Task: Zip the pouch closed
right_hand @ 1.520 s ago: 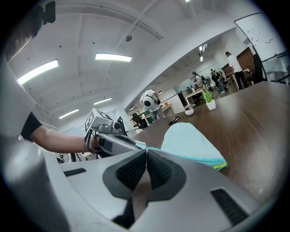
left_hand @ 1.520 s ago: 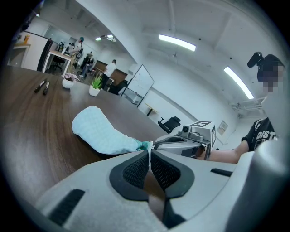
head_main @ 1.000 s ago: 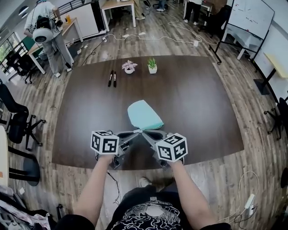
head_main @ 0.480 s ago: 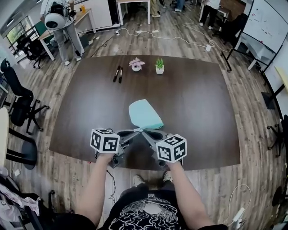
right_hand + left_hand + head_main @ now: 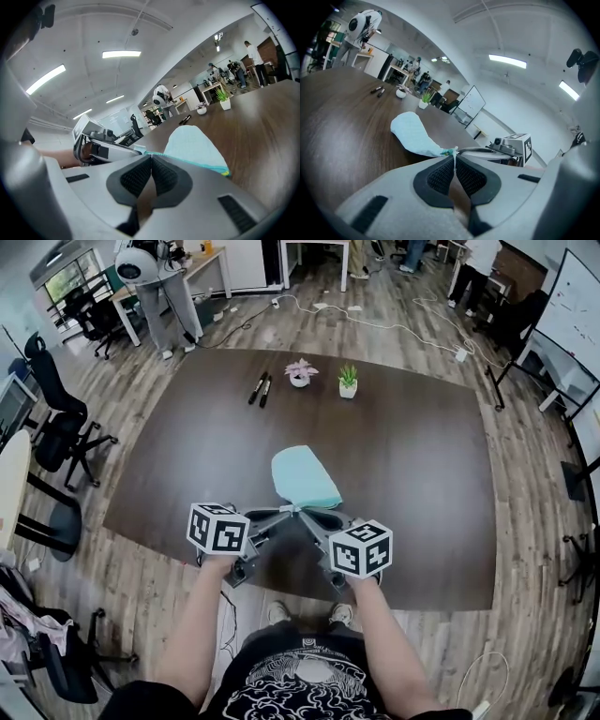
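Note:
A light teal pouch (image 5: 302,477) lies flat on the dark brown table (image 5: 412,474), its zipped edge facing me. Both grippers meet at its near left corner. My left gripper (image 5: 287,513) is shut on a thin white tab at the pouch's corner (image 5: 454,157). My right gripper (image 5: 303,514) is shut right beside it, at the end of the teal zip line (image 5: 151,157); its pads hide the pull. In the right gripper view the pouch (image 5: 192,143) stretches away to the right, and the left gripper (image 5: 108,145) shows at the left.
Two black markers (image 5: 261,389), a small pink flower pot (image 5: 300,372) and a small green plant pot (image 5: 348,382) stand at the table's far side. Office chairs (image 5: 61,432) stand left of the table. A person (image 5: 159,277) stands far back left.
The head view has swung a little. Both grippers stay shut at the pouch's near corner, and the pouch lies as before.

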{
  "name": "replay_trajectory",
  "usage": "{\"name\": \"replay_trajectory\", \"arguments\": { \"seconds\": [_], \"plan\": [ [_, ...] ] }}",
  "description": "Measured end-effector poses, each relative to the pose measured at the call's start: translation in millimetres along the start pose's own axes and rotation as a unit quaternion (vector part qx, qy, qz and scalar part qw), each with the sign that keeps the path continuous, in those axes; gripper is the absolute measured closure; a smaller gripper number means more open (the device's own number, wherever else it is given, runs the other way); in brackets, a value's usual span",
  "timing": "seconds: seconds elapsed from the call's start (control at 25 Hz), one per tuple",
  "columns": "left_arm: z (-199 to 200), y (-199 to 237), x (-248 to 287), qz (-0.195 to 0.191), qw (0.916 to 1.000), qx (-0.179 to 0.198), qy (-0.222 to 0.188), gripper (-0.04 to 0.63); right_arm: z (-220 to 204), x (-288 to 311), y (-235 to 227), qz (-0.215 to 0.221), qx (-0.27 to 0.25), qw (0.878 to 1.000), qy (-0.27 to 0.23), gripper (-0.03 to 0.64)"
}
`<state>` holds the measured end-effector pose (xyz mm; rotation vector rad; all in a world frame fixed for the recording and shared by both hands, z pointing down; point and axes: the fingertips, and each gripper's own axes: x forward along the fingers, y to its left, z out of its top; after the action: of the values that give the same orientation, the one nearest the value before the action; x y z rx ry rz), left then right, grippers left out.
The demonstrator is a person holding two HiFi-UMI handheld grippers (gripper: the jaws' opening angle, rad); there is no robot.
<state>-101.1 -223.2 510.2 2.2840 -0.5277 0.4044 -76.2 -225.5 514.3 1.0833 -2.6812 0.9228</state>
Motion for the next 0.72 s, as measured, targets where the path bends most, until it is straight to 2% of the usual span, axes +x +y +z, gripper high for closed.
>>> {"name": "replay_trajectory", "arguments": {
  "seconds": [0.52, 0.72],
  "plan": [
    [-0.2, 4.9, -3.4, 0.047, 0.9985, 0.000, -0.029, 0.574, -3.3, 0.5, -4.5, -0.008, -0.015, 1.000, 0.010, 0.617],
    [7.8, 9.0, -7.8, 0.060, 0.9963, -0.021, -0.058, 0.574, 0.1, -0.5, -9.1, -0.022, -0.011, 1.000, 0.004, 0.617]
  ]
}}
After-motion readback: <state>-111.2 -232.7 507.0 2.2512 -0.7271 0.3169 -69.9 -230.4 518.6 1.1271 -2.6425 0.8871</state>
